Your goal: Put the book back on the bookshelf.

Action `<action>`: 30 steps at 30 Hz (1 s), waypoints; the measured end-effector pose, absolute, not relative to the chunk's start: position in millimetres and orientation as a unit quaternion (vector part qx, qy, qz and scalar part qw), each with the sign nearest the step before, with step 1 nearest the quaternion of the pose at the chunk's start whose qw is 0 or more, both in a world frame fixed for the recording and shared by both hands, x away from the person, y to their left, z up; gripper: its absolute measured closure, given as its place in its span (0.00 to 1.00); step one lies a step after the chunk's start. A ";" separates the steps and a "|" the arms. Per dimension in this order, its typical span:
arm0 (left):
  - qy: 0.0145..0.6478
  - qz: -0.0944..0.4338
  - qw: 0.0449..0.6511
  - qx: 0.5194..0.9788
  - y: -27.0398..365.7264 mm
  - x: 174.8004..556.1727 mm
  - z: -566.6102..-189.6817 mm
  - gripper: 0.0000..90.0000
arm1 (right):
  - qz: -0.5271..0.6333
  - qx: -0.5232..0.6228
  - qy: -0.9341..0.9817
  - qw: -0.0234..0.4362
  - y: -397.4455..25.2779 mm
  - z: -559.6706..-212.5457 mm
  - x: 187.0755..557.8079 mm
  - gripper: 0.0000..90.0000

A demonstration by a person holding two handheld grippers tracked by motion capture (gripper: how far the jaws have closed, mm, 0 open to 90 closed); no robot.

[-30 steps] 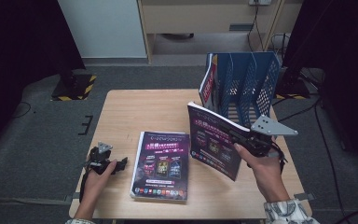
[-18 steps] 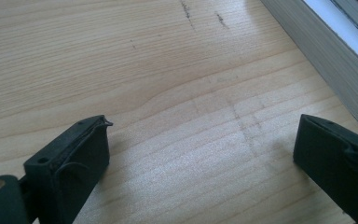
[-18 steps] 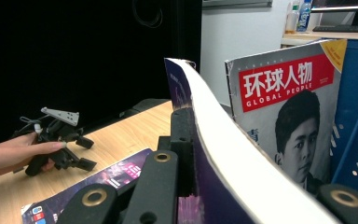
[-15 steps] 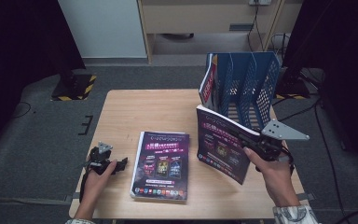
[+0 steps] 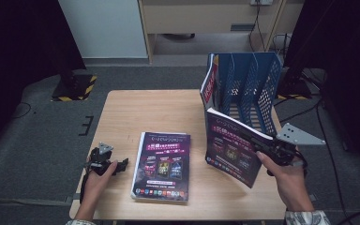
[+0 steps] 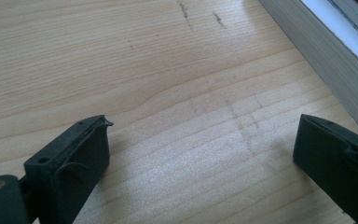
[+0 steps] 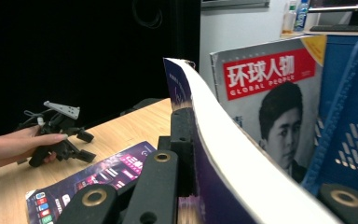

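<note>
Fingers of the right gripper [image 5: 262,146] clamp a purple magazine [image 5: 229,146]; left gripper [image 5: 115,165] gapes; racked cover [image 7: 272,100] reads "GLOBAL PEOPLE".

- Held magazine [image 5: 230,147]: dark purple cover, white pages.
- Flat magazine [image 5: 162,165]: purple, pink lettering.
- File rack [image 5: 251,89]: blue mesh.
- Racked magazine [image 7: 270,107]: red banner, white characters.
- Table [image 5: 140,112]: pale wood grain.

left hand-held gripper [image 5: 122,165]: black, grey plate | right hand-held gripper [image 5: 255,139]: black, brass screws | patterned sleeve [image 5: 304,218]
</note>
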State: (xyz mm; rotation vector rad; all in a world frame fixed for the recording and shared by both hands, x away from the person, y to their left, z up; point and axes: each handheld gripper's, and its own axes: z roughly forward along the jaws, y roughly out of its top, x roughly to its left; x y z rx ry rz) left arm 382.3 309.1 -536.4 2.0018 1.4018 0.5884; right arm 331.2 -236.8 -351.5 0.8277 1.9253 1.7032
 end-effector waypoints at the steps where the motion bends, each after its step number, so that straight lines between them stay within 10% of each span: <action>1: 0.530 0.223 0.309 0.757 309.0 382.3 -536.4 0.03 | 0.616 0.299 0.695 0.220 -238.7 -351.9 330.8 0.92; 30: 0.530 0.222 0.309 0.758 308.7 382.1 -536.4 0.03 | 0.609 0.326 0.690 0.215 -254.1 -303.8 333.4 0.92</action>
